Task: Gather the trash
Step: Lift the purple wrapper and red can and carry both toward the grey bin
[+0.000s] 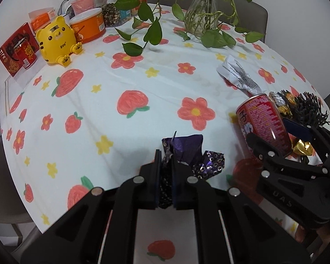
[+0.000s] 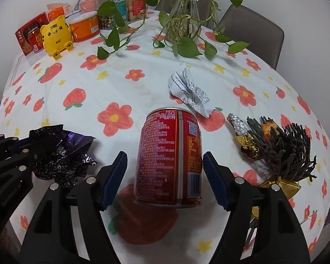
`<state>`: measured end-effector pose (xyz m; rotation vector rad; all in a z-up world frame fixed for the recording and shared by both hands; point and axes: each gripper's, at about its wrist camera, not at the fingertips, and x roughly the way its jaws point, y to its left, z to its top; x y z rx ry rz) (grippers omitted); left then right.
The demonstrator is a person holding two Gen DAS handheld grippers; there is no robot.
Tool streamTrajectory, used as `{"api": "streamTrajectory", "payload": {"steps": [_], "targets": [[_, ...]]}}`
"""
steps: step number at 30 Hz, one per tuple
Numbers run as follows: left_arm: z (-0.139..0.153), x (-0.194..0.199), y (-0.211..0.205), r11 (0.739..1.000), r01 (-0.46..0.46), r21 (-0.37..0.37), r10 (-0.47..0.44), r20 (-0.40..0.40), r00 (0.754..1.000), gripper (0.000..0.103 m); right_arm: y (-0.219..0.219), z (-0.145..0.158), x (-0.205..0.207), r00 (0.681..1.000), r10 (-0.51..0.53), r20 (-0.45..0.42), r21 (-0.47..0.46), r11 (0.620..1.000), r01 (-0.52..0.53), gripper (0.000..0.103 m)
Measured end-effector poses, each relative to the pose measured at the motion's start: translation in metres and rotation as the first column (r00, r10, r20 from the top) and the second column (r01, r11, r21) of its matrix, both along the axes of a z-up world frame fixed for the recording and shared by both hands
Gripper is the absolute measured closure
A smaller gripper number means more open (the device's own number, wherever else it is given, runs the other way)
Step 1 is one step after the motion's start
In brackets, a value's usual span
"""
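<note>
Can (image 2: 170,160) stands between right tongs (image 2: 165,176) (untouched).

My left black two-finger gripper (image 1: 166,176) is clamped tight, angled downward; my right black blue-padded gripper (image 2: 165,176) stands spread wide.

Both cameras sit just behind their claws and look steeply down and forward over the tabletop (image 1: 143,83), close to it. The left view has the left claw (image 1: 166,171) at its bottom edge, the right view the right claw (image 2: 165,176). Both share the red can (image 2: 171,162), the glass vase (image 1: 200,11) and the yellow tiger (image 2: 56,36).
</note>
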<state>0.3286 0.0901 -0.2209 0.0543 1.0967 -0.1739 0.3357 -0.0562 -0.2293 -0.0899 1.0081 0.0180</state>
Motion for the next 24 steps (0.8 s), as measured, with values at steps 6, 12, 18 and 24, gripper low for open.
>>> {"api": "streamTrajectory", "payload": {"steps": [6,12,18,24], "targets": [[0.0,-0.003,0.002,1.0,-0.005,0.006,0.005,-0.003,1.0,0.095,-0.008,-0.013,0.012,0.999,-0.034,-0.029,-0.039,0.999,0.033,0.035],[-0.001,-0.003,0.0,1.0,-0.006,0.025,0.006,0.003,1.0,0.095,-0.012,-0.019,0.013,0.999,-0.026,-0.024,-0.062,0.998,0.025,0.038],[0.008,-0.008,-0.003,0.999,-0.014,0.032,0.013,0.018,1.0,0.095,-0.007,-0.007,-0.004,1.0,-0.002,-0.013,-0.03,1.0,0.001,0.038],[0.021,-0.028,-0.004,0.999,-0.02,0.039,0.019,0.031,0.999,0.095,-0.001,0.021,-0.032,0.999,0.036,0.017,-0.015,0.999,-0.036,0.038]]}}
